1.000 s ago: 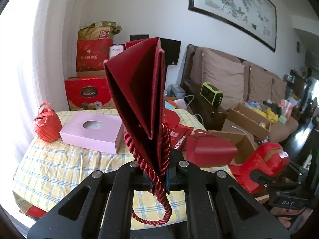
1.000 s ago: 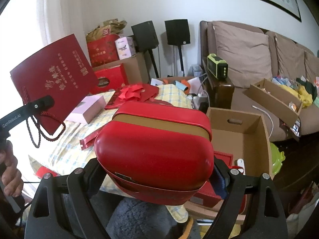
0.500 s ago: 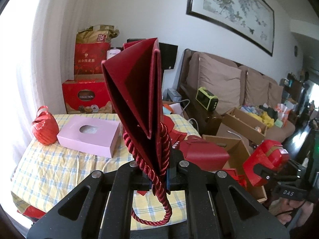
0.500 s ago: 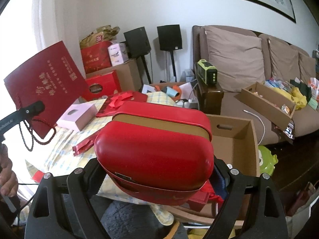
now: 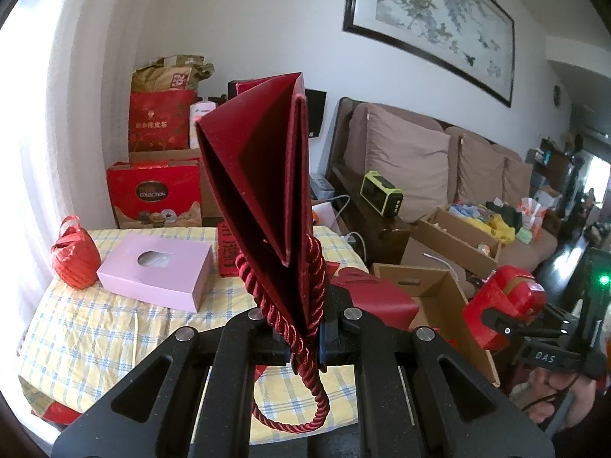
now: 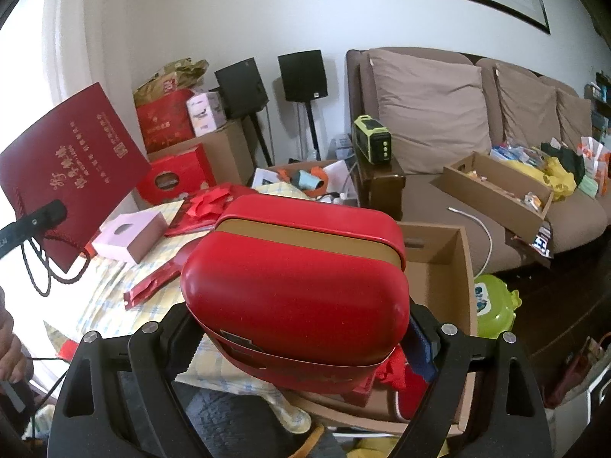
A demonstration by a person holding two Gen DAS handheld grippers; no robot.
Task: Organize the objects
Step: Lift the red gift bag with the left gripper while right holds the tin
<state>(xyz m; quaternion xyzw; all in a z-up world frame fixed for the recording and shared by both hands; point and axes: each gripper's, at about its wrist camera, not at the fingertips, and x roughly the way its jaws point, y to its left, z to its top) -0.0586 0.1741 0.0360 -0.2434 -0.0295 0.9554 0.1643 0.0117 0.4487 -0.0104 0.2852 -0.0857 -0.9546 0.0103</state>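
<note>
My left gripper (image 5: pixel 301 337) is shut on the edge of a folded dark red gift bag (image 5: pixel 263 183) with rope handles, held upright above the table. From the right wrist view the same gift bag (image 6: pixel 72 175) shows at the left with gold lettering. My right gripper (image 6: pixel 301 336) is shut on a rounded red tin with a gold band (image 6: pixel 298 278), its jaws spread wide around it. That red tin (image 5: pixel 504 305) also shows at the right of the left wrist view, above an open cardboard box (image 5: pixel 439 297).
A table with a yellow checked cloth (image 5: pixel 95 336) holds a pink tissue box (image 5: pixel 156 271), a small red woven bag (image 5: pixel 74 263) and red packets (image 6: pixel 151 288). Red gift boxes (image 5: pixel 152 198) are stacked at the wall. A brown sofa (image 6: pixel 458 133) bears a cardboard tray (image 6: pixel 496 187).
Both grippers have drawn back and a little up with their loads, so more of the table, the cardboard box and the sofa shows. Both grips are unchanged.
</note>
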